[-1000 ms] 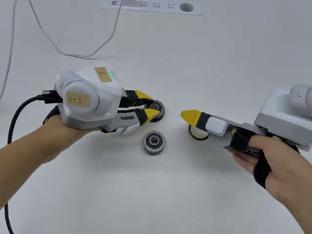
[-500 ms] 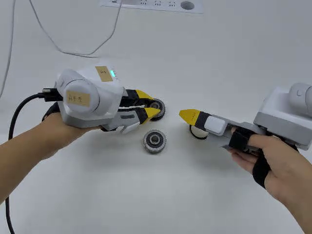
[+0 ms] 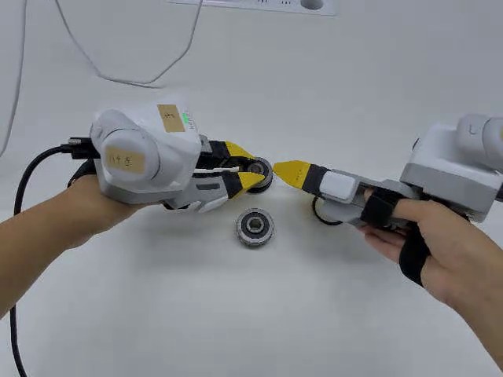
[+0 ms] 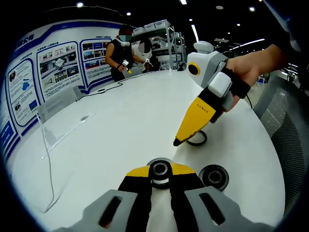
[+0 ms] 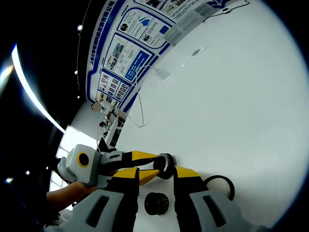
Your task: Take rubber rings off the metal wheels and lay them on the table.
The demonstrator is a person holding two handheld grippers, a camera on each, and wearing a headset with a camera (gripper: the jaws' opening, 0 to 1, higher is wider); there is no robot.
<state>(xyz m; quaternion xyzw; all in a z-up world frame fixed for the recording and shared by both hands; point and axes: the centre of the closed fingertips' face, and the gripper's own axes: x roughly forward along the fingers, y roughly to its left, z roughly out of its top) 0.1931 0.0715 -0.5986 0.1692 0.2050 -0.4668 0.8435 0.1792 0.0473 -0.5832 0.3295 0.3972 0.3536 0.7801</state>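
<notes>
— Head view first: where's the wheel being worked on?

— Just left of centre. The left gripper (image 3: 247, 166) is clamped on one metal wheel (image 3: 260, 172), with its yellow tips pinching it from either side. The left gripper view has that wheel low in the middle, between the jaws.

— And the other tool?

— The right gripper (image 3: 289, 173) comes in from the right of the frame, its tip just beside that wheel. In the right gripper view its jaws stand apart with nothing between them.

— Any ring off already?

— One rubber ring (image 3: 321, 217) lies flat on the table (image 3: 259, 314), right of centre and partly under the right gripper. A second wheel (image 3: 255, 227) lies just below centre, apart from both tools. Whether it carries its ring I can't tell.

— What could go wrong from here?

— My guess is that the pinch on the wheel is at the tips only. A sideways tug on the rubber could twist the wheel out and send it rolling. The ring is stretchy too. If the right tips catch only a thin edge, it may snap back onto the rim, or flick off across the table instead of being laid down. The right gripper also sits above the loose ring, so a low pull-back could drag that one along.

— Anything else nearby?

— A cable (image 3: 118, 79) at upper left, well apart from the work.
</notes>
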